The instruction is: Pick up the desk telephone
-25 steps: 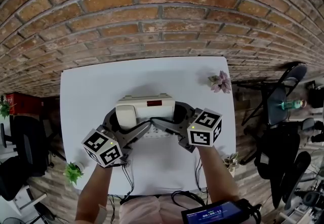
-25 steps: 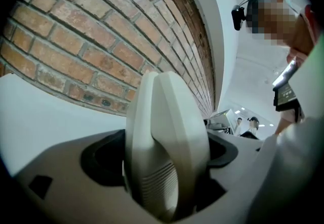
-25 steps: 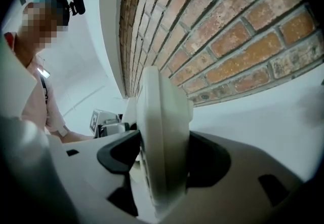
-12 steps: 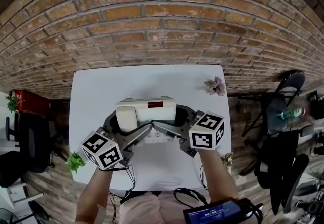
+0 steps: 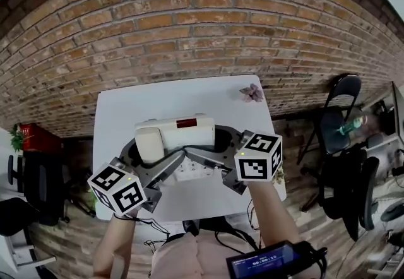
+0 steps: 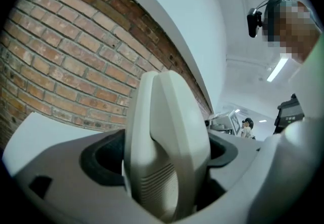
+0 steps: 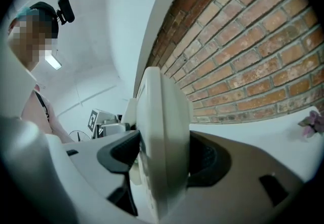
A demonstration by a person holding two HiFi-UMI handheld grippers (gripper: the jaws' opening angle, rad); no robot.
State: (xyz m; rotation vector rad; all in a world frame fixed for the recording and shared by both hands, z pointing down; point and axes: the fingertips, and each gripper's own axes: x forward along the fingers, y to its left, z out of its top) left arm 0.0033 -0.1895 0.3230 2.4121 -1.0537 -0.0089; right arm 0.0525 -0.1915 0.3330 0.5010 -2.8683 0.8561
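The cream desk telephone, with its handset on the left and a dark red display strip, hangs in the air above the white table. My left gripper is shut on its left end, and my right gripper is shut on its right end. In the left gripper view the telephone stands edge-on, pinched between the jaws of the left gripper. The right gripper view shows the telephone the same way, clamped in the right gripper. The keypad is mostly hidden behind the jaws.
A brick wall rises behind the table. A small pink plant sits at the table's far right corner. A folding chair stands on the right, and a red crate and an office chair on the left.
Both grippers have risen together with the telephone held between them. The table now lies lower and looks smaller beneath them.
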